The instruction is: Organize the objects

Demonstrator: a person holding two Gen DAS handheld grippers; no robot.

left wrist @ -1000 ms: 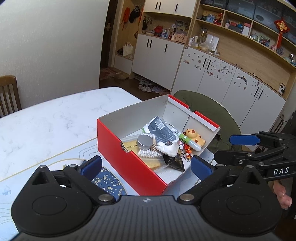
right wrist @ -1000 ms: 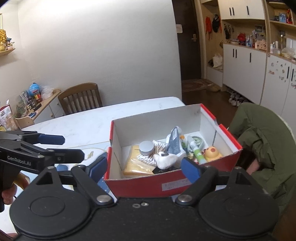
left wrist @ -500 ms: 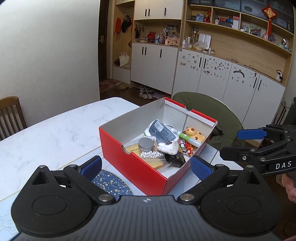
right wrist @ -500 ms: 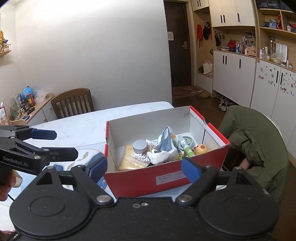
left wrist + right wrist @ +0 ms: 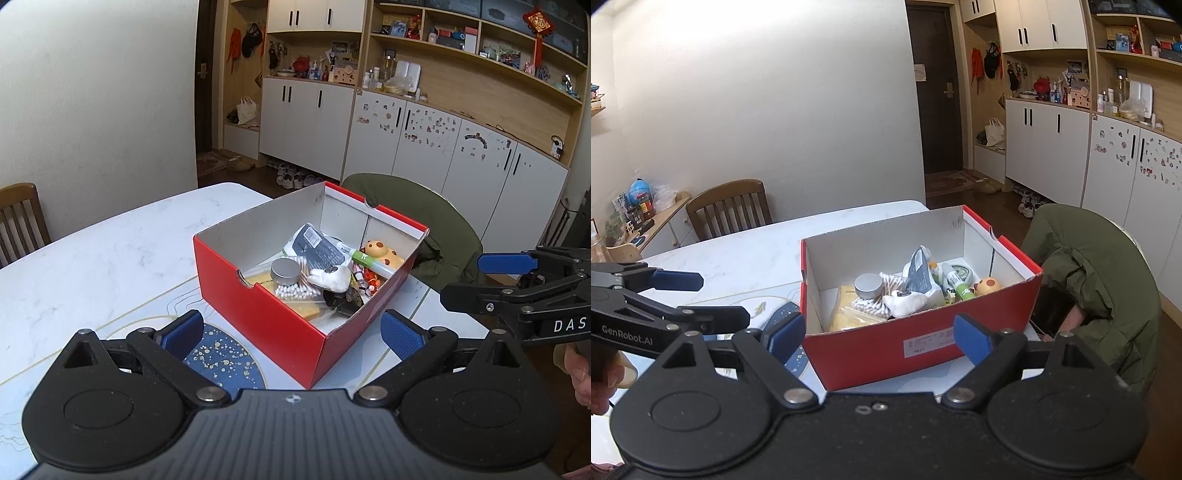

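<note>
Both claws are backing off from the red box (image 5: 280,314) on the counter (image 5: 110,258) — left claw (image 5: 291,332) and right claw (image 5: 879,334) gaping, empty (jumbled contents) — so I am judging it wise to single out the top item before reaching.

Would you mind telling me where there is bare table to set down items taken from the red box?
Bare marble lies on the table between the red box and the wooden chair. The near-left side carries a blue dish. Inside the box is crowded: silver tin, cotton swabs.
</note>
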